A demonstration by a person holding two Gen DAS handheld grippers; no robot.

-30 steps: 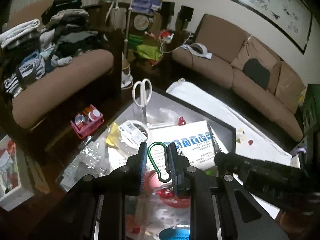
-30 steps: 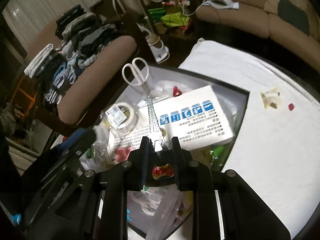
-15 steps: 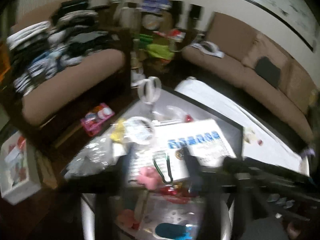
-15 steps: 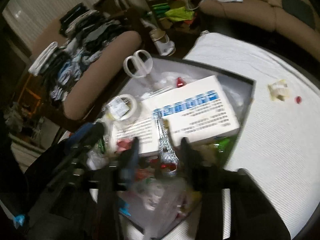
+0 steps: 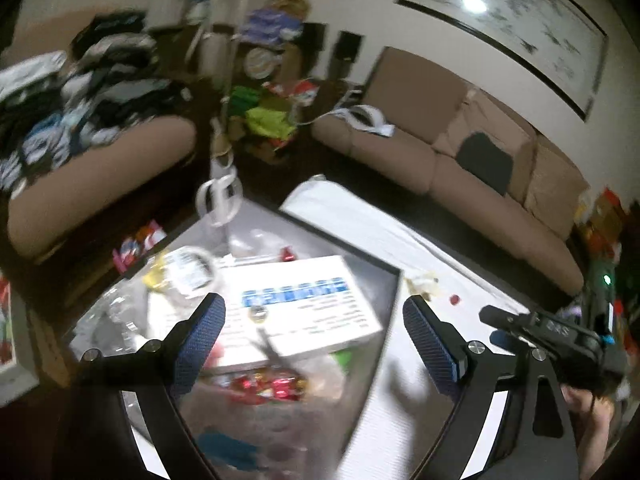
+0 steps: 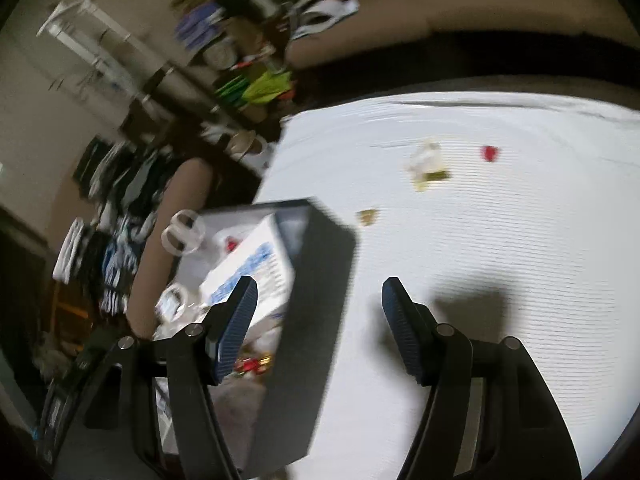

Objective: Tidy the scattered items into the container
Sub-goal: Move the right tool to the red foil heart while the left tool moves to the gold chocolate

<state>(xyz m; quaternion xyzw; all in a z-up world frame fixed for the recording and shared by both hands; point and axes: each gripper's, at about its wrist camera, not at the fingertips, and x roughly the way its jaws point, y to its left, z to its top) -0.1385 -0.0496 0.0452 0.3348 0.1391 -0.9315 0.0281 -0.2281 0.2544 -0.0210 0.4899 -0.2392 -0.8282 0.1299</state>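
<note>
On the white tabletop (image 6: pixel 500 260), at about 1 o'clock from the right tongs (image 6: pixel 316 308), lie the items not yet tidied: a crumpled pale wrapper (image 6: pixel 428 164), a small red piece (image 6: pixel 490 153) just to its right, and a small tan scrap (image 6: pixel 368 217) nearer the box (image 6: pixel 320 320). Both the right tongs and the left tongs (image 5: pixel 314 332) are spread wide and carry nothing. The box sits at 10 to 11 o'clock from the right tongs, already crowded with a white carton (image 5: pixel 304 304), a tape roll (image 5: pixel 192 268), scissors (image 5: pixel 218 200) and red foil wrappers (image 5: pixel 268 384). Judged from its look, the pale wrapper is light, soft and crushable; pinching its bunched middle should do, with little force. The red piece appears small, hard and likely to skid or roll on the ribbed cloth; it calls for a low, centred pinch across its widest part. The tan scrap is too blurred to judge.
</note>
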